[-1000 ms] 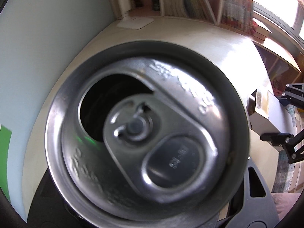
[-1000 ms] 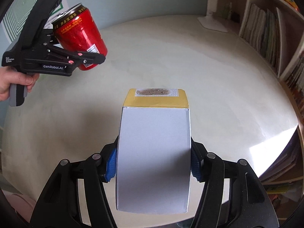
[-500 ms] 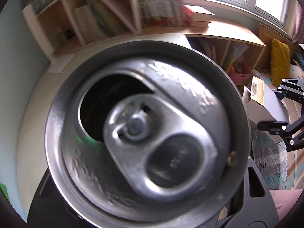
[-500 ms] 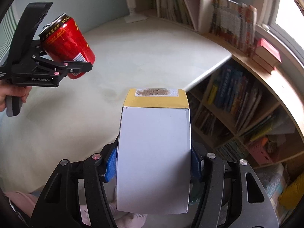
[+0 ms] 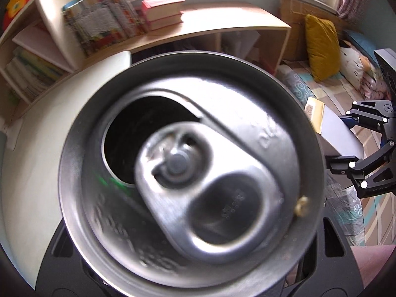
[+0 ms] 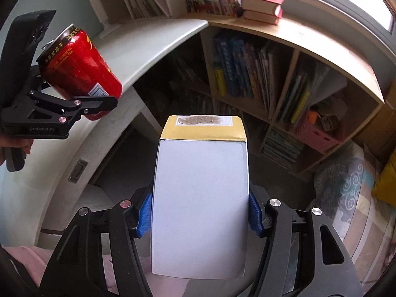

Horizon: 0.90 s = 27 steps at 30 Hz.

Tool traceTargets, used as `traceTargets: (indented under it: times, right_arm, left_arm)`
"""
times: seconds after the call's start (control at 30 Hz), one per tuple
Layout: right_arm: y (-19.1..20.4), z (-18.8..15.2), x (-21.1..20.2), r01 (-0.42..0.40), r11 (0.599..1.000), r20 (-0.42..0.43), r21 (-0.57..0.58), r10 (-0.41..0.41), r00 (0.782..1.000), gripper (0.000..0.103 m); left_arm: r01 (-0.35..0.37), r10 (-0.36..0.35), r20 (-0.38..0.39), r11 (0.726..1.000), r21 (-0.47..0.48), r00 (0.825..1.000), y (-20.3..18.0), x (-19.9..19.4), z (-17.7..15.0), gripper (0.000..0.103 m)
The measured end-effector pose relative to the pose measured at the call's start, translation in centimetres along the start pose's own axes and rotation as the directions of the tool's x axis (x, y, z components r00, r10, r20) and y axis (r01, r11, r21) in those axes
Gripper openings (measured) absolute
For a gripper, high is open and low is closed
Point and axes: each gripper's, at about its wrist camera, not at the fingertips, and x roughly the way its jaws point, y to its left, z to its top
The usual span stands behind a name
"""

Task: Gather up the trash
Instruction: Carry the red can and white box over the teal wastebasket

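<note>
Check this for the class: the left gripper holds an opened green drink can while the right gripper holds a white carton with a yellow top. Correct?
Not quite: the can is red, not green, as the right wrist view shows. The rest stands: it is opened, held in the left gripper, while the right gripper holds the white carton with a yellow top.

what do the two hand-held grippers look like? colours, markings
Both are black plastic linkage frames with silver and pink rivets. The right hand-held gripper has blue textured pads. The left hand-held gripper carries white "GenRobot.AI" lettering. No cables visible.
</note>
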Motion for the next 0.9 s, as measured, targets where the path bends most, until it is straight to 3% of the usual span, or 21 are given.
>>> traceTargets:
  times: [0.27, 0.5, 0.9]
  right_arm:
    - [-6.1, -3.9, 2.1, -0.001, 0.992, -0.042, 0.129, 0.006, 0.999, 0.061]
    - [-9.1, -7.2, 5.9, 0.007, 0.980, -0.091, 0.197, 0.012, 0.996, 0.061]
    - [-12.9, -12.3, 14.0, -0.044, 0.935, -0.149, 0.353, 0.102, 0.984, 0.061]
  left_arm:
    - [0.045, -0.039, -0.094, 0.997, 0.064, 0.995, -5.4, 6.7, 0.6, 0.064]
    - [0.094, -0.069, -0.197, 0.988, 0.119, 0.978, -9.4, 14.1, -0.6, 0.064]
    - [0.137, -0.069, -0.322, 0.971, 0.195, 0.944, -12.4, 24.0, -3.2, 0.064]
